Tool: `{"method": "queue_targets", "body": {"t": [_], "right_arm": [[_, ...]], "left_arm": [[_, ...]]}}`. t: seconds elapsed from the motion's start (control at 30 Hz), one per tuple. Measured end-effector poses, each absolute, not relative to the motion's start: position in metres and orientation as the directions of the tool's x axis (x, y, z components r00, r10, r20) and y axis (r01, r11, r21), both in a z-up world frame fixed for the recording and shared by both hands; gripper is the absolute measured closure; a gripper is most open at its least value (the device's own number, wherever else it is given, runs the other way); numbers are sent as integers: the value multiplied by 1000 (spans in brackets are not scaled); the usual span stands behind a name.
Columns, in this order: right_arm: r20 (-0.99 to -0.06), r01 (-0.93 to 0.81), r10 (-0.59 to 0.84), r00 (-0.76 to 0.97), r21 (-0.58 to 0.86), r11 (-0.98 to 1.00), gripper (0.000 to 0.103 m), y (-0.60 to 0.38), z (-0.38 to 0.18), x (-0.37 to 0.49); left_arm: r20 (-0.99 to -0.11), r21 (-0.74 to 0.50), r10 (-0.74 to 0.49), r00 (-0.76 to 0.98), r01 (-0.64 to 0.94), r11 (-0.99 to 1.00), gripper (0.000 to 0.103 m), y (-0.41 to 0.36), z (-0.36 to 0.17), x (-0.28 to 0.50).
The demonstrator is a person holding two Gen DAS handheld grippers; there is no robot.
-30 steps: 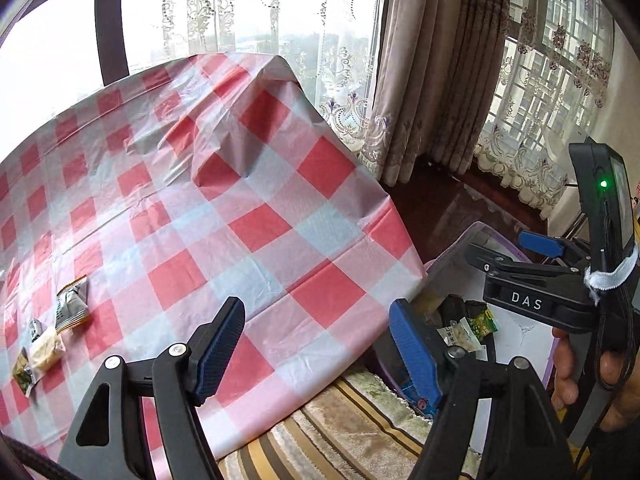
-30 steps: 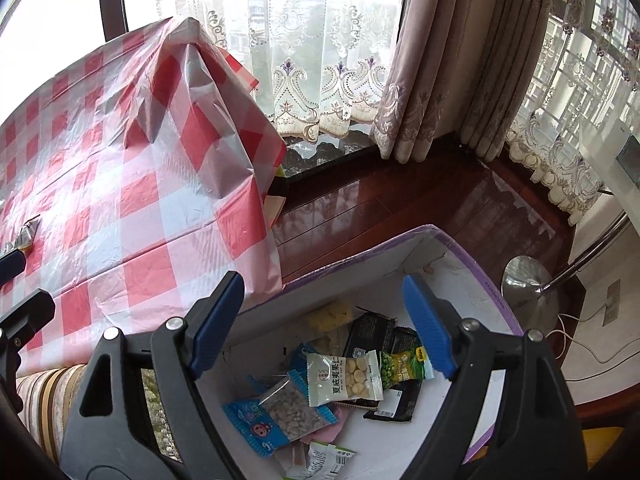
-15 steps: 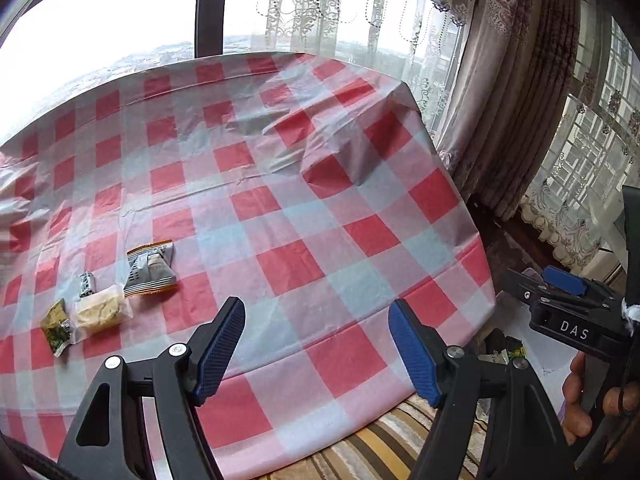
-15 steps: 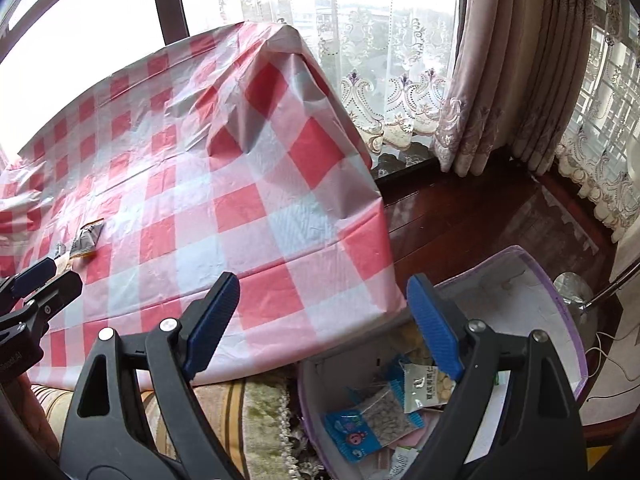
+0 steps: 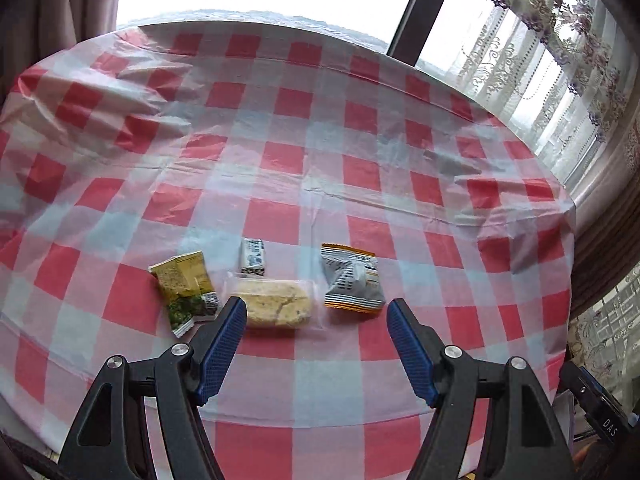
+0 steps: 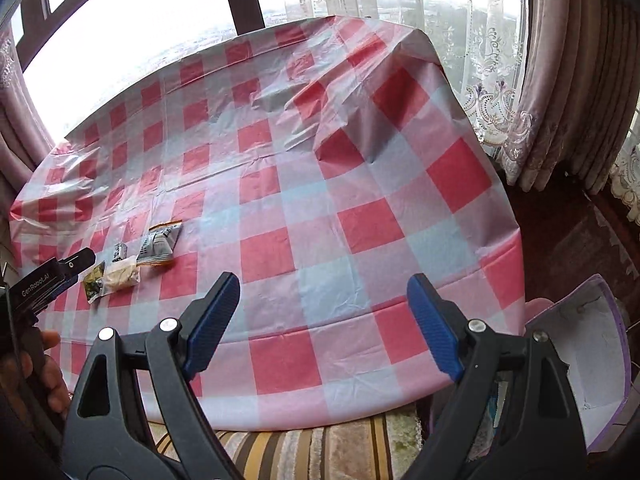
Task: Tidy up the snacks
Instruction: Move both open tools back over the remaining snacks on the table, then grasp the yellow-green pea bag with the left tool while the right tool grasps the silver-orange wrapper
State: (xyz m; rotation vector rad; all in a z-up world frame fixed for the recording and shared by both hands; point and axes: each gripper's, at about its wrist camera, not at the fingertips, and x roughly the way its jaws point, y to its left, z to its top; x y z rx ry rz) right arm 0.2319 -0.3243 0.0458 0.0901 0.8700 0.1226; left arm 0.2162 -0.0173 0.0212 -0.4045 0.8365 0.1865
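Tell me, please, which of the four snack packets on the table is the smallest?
The small black-and-white packet, lying farthest back, behind the clear-wrapped yellow cake; the green-yellow packet and grey orange-edged packet are clearly larger.

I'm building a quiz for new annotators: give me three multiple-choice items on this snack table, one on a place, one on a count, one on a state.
1. Where does the grey, orange-edged snack packet lie relative to the clear-wrapped pale yellow cake?
A. To its right
B. To its left
C. On top of it

2. How many snack packs lie on the red-and-white checked tablecloth?
A. Two
B. Four
C. Six

3. In what state is the left claw?
A. Shut on the cake
B. Shut, holding nothing
C. Open, holding nothing

Answers: 1 A, in the left wrist view the grey packet sits right of the cake. 2 B, adding the yellow-green packet and the small white-and-black packet. 3 C, its blue pads stand wide apart with nothing between them.
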Motion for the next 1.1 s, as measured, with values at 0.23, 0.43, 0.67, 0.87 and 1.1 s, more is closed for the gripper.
{"method": "queue_targets", "body": {"t": [0.23,0.43,0.67,0.87,1.1], "right_arm": [[-754,-137,181,632,121,983,16,-280,48,248],[-755,-182,211,621,122,976,16,-240,44,262],[-768,-246,240,594,110,963,16,-188,30,276],[-794,-271,245,556,105,957,16,-157,12,291],[-819,-295,241,521,92,951,16,-126,-5,306]], "left_arm": [[-783,-285,71,618,-458,842,36,42,-1,219],[-813,-281,69,578,-493,823,41,60,-22,226],[-841,-221,94,533,-497,839,45,58,-40,235],[-836,-126,166,523,-479,869,61,53,-41,238],[-823,-132,182,539,-492,860,77,59,-41,232]]}}
